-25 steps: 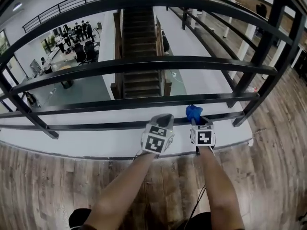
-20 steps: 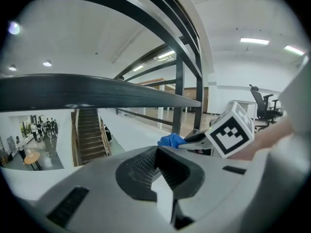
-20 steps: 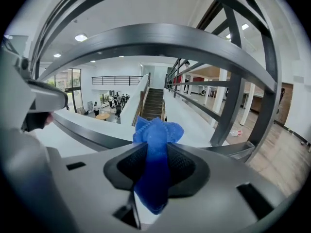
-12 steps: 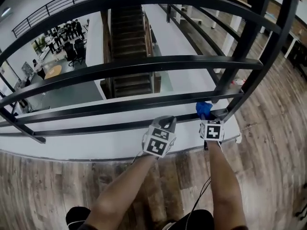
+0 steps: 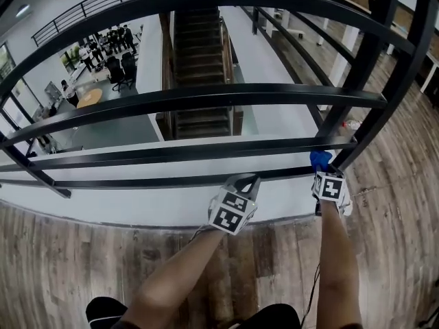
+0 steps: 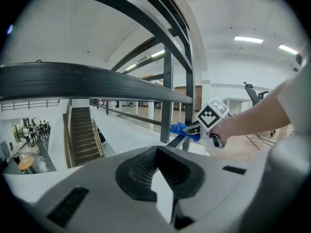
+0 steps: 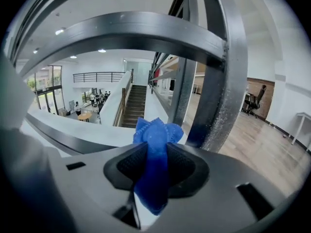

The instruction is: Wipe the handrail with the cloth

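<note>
The black handrail [image 5: 206,96] has several horizontal bars. A blue cloth [image 5: 319,160] is bunched in my right gripper [image 5: 322,168], which is shut on it and presses it to the lowest bar [image 5: 171,181] right beside the upright post [image 5: 357,115]. In the right gripper view the cloth [image 7: 156,140] sticks out between the jaws, with the post [image 7: 218,91] just beyond. My left gripper [image 5: 240,182] hovers at the same bar further left, shut with nothing in it. The left gripper view shows the right gripper [image 6: 192,129] and the cloth [image 6: 180,129] at the post.
Beyond the rail is a drop to a lower floor with a staircase [image 5: 199,53], a white ledge [image 5: 137,204] and people around tables [image 5: 96,53]. I stand on wooden flooring [image 5: 82,252]. A cable [image 5: 314,279] hangs by my right arm.
My right gripper has slid the cloth to the right along the lowest bar until it reached the post. The left gripper drifted slightly right.
</note>
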Demonstrator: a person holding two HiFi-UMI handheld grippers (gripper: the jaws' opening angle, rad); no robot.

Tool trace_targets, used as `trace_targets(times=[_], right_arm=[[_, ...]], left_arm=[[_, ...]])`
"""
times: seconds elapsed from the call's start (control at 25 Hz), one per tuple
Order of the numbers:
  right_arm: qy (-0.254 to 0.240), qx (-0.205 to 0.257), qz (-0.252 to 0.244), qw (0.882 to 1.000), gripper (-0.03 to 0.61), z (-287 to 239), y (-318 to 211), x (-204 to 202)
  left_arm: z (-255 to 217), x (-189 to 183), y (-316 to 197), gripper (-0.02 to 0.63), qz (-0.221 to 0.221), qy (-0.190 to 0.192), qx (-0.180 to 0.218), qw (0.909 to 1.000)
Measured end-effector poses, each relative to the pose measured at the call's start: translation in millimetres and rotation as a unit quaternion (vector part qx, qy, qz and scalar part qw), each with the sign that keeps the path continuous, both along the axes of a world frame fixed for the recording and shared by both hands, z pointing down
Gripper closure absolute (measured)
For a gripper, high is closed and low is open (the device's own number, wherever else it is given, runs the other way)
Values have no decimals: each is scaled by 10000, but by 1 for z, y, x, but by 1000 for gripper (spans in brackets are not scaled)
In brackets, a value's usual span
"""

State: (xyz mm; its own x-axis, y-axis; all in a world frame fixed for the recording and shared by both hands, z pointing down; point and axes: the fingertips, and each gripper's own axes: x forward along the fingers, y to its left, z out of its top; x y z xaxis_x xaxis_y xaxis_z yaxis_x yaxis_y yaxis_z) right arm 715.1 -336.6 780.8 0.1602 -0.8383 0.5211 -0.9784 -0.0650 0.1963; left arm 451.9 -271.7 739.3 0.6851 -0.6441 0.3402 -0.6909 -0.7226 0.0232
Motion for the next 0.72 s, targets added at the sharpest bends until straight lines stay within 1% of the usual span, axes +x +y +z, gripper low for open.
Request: trace_targets(times=[0.12, 0.2, 0.28, 0.32, 0.44, 0.52, 0.6, 0.72], right_arm=[[-36, 146, 50, 9999, 453, -2, -1, 1], [-26, 288, 50, 9996, 451, -3, 1, -2], [-141, 580, -28, 9982, 451, -8, 8, -13], [-243, 749, -131, 9968, 451, -11, 13, -25], [-490, 1029, -578, 9918, 454, -18, 41, -81], [-663, 1125, -781, 9884, 454, -33, 72, -125], [-816, 1219, -903, 9851, 454, -59, 105, -169], [-839, 1289, -1107, 9819, 454, -92, 157, -235]], left_arm=[[-6, -13, -1, 615, -95, 53, 104, 9999], [-9, -26, -1, 615, -152, 214, 75, 9996], [-11, -43, 1, 615, -239, 333, 87, 9991], [-11, -54, 1, 615, -276, 333, 170, 9989], [-4, -92, 10, 615, -251, 93, 481, 9985], [-9, -122, 23, 615, -194, 55, 562, 9982], [-26, -152, 39, 615, -180, 176, 474, 9986], [-41, -194, 72, 615, -254, 300, 229, 9990]])
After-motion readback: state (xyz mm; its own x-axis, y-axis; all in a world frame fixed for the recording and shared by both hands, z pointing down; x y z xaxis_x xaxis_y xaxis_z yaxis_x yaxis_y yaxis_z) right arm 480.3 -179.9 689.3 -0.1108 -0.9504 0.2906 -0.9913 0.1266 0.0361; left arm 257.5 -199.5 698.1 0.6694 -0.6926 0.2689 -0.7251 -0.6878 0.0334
